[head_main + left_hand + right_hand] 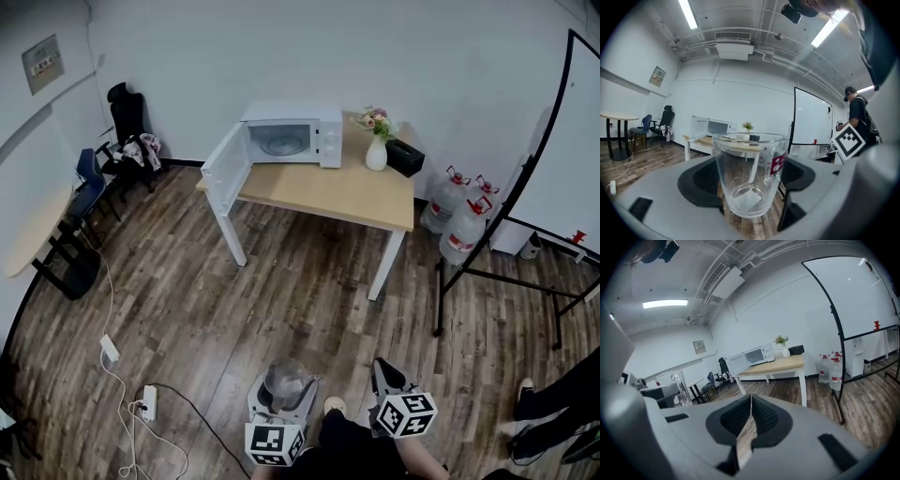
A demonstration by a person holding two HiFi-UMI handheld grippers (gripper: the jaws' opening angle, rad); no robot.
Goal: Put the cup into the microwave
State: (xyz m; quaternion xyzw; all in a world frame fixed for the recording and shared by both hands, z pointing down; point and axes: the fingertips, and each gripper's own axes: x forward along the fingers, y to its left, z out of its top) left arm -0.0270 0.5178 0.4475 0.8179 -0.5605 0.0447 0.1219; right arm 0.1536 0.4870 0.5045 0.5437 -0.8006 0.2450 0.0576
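A clear glass cup point(749, 174) with a red label sits upright between the black pads of my left gripper point(749, 187), which is shut on it. In the head view the cup point(285, 380) and left gripper point(281, 398) are at the bottom centre, far from the table. My right gripper point(749, 420) is shut with nothing in it; it shows in the head view point(386, 375) beside the left one. The white microwave point(286, 136) stands on the far wooden table point(337, 192) with its door point(225, 169) swung open to the left. From the right gripper view the cup point(680, 389) appears at the left.
A white vase of flowers point(376, 141) and a black box point(405, 157) stand right of the microwave. Water bottles point(457, 216) and a whiteboard frame point(506, 234) are at the right. Chairs point(103, 169) and a round table point(33, 230) are at the left; cables and a power strip point(148, 401) lie on the floor.
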